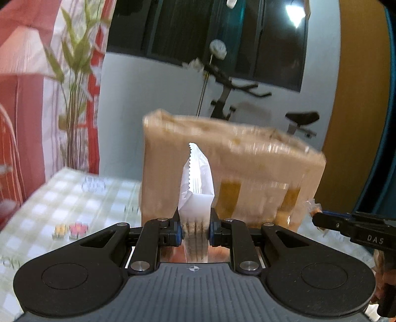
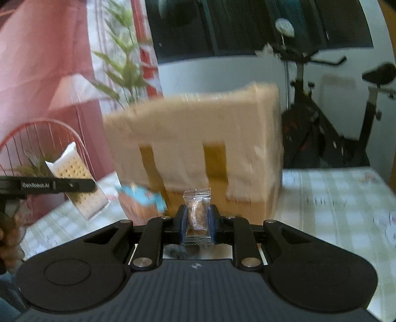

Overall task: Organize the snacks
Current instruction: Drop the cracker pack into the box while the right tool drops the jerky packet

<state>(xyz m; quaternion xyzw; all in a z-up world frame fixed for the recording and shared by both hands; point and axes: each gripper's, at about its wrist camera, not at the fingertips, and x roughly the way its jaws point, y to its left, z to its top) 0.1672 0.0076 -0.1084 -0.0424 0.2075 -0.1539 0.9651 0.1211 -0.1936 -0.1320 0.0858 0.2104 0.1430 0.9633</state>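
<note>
The left hand-held gripper [image 1: 195, 231] was clamped on a white cracker packet [image 1: 196, 180], and the right hand-held gripper [image 2: 197, 224] pinched a small clear-wrapped biscuit [image 2: 197, 213]. Both snacks hung above the checked tabletop [image 2: 334, 198], in front of the cardboard box [image 2: 198, 138]. Neither was stowed yet; a blue-wrapped item [image 2: 143, 195] lay by the box's near side, probably waiting.

Both wrist views: we note even, soft indoor light, moderately bright. Glare spot reflected in dark window [image 1: 294, 14], far right. Heavy motion blur on cardboard box [image 1: 232, 158], checked tablecloth [image 1: 74, 195] & background; near gripper bodies stay sharp. Strong fisheye bending at edges, dark vignette at the corners.
</note>
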